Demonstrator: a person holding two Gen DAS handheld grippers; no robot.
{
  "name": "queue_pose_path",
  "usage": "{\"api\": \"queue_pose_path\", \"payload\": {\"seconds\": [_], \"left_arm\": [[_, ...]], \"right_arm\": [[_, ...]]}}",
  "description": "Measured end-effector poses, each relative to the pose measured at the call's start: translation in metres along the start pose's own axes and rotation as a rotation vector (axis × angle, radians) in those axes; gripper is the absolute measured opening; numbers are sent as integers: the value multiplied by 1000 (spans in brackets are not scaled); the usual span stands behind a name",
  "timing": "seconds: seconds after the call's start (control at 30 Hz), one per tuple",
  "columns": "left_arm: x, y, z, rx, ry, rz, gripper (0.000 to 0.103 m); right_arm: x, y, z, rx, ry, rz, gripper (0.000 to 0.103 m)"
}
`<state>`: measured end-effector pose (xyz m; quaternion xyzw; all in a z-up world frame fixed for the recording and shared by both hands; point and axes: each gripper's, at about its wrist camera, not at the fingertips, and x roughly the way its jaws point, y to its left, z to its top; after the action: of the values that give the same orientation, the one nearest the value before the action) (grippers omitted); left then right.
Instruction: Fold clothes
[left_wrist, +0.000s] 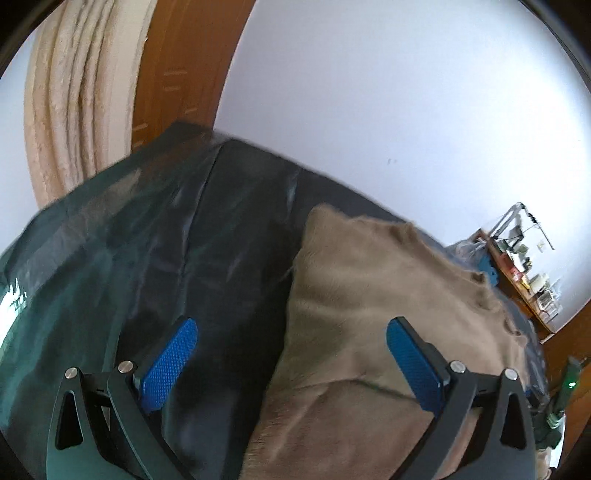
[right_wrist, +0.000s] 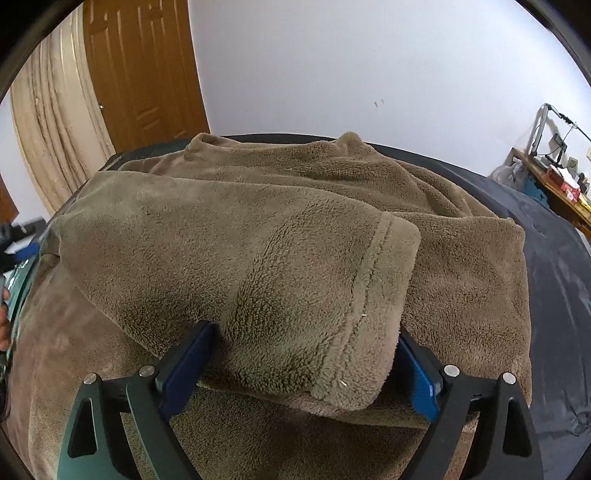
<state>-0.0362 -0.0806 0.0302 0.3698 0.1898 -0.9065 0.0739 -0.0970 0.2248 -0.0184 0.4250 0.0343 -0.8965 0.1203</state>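
Fleece, one plush brown garment, was spread on a dark glossy sheet. Right gripper fingers were parted around its hemmed sleeve; left gripper fingers were spread, empty.

No readable text, labels or numbers are showing in either view; far shelf items are too small.

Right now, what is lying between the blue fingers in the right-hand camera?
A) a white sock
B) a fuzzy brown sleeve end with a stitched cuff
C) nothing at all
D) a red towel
B: in the right wrist view the fuzzy brown sleeve, with its stitched cuff, lies between the spread fingers of the right gripper.
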Motion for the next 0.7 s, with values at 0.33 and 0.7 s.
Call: {"api": "queue_pose_path", "payload": {"seconds": [0.33,0.7], "left_arm": [[56,-35,-17,229,119,305,103],[40,-48,-7,264,64,293,103]], "right_arm": [[-22,-43,-7,219,-103,-120,94],[-47,-42,-9,215,-246,-152,94]]}}
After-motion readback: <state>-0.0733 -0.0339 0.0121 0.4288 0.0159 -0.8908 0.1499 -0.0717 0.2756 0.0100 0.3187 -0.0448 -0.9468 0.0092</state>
